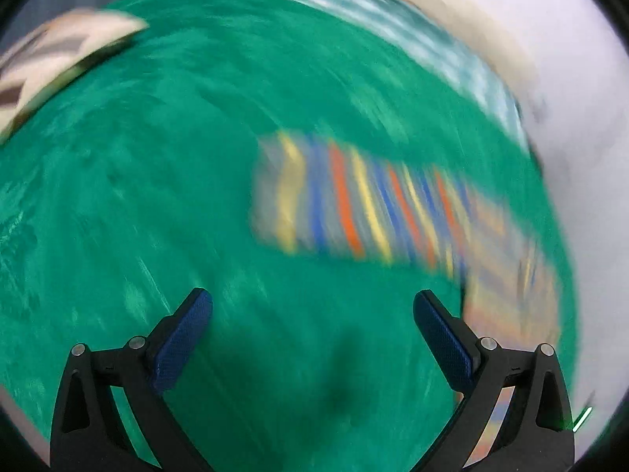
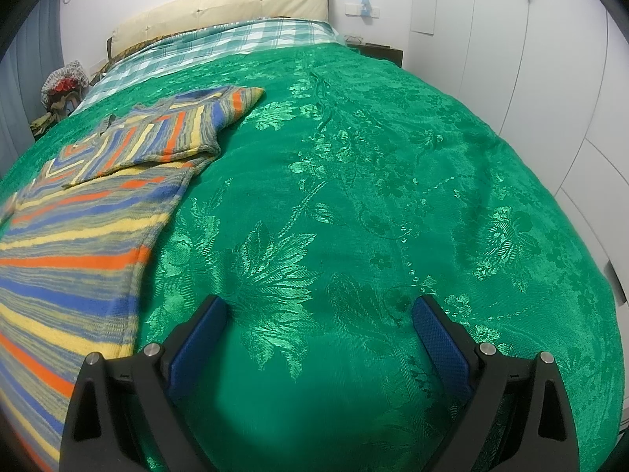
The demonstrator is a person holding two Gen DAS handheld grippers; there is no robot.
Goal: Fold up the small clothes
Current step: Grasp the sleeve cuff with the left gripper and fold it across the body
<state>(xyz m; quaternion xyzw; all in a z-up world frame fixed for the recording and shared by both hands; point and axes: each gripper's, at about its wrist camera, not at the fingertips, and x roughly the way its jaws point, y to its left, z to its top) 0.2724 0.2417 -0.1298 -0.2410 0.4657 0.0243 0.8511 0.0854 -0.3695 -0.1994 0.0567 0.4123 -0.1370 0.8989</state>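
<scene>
A small striped sweater [image 2: 90,212] in blue, orange, yellow and grey lies flat on the green bedspread [image 2: 373,181] at the left, with one sleeve folded across its chest. My right gripper [image 2: 320,306] is open and empty over bare bedspread, to the right of the sweater's hem. The left wrist view is heavily motion-blurred; the sweater [image 1: 354,200] shows ahead and to the right, with a sleeve stretched out. My left gripper [image 1: 312,299] is open and empty above the bedspread [image 1: 157,157], short of the sweater.
A beige and brown patterned item [image 1: 59,59] lies at the far left of the bed. A checked teal sheet [image 2: 236,43] and a cream headboard [image 2: 236,8] are at the bed's head. A nightstand [image 2: 377,51] and white wardrobe doors [image 2: 530,59] stand on the right.
</scene>
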